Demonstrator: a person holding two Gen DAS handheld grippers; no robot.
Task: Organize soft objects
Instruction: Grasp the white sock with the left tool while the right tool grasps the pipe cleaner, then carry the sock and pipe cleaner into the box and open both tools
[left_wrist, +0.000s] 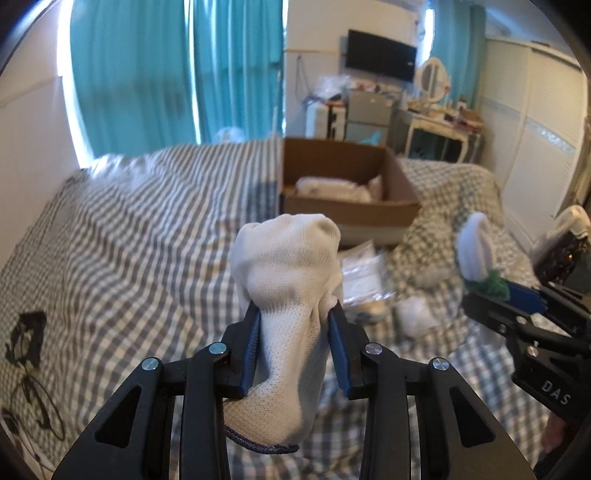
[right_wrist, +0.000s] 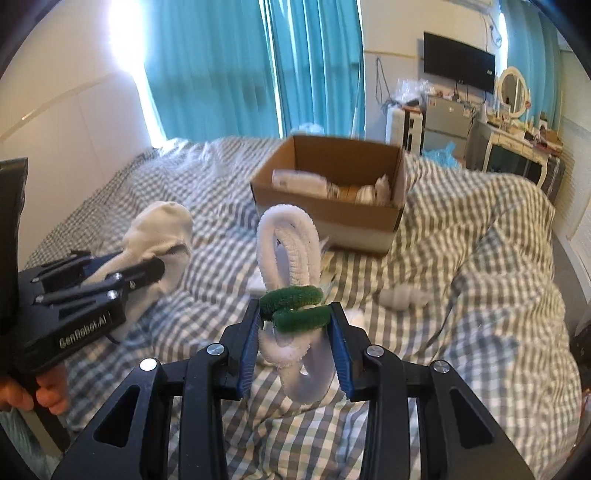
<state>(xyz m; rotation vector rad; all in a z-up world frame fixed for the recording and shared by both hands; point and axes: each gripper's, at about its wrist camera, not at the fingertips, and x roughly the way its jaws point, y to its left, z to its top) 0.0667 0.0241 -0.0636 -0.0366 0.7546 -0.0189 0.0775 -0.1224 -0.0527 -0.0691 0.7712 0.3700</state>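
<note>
My left gripper (left_wrist: 294, 306) is shut on a white sock (left_wrist: 288, 266) and holds it above the bed; it also shows in the right wrist view (right_wrist: 159, 266) with the sock (right_wrist: 159, 229). My right gripper (right_wrist: 294, 310) is shut on a fuzzy white loop with a green band (right_wrist: 291, 258), held above the bed; it shows at the right of the left wrist view (left_wrist: 476, 254). An open cardboard box (left_wrist: 343, 218) (right_wrist: 325, 218) with white soft items inside sits on the bed beyond both grippers.
The bed has a grey checked cover (right_wrist: 461, 295). A small white rolled item (right_wrist: 402, 297) and plastic-wrapped white items (left_wrist: 364, 273) lie near the box. Teal curtains, a dresser (right_wrist: 517, 147) and a wardrobe (left_wrist: 535, 129) stand behind.
</note>
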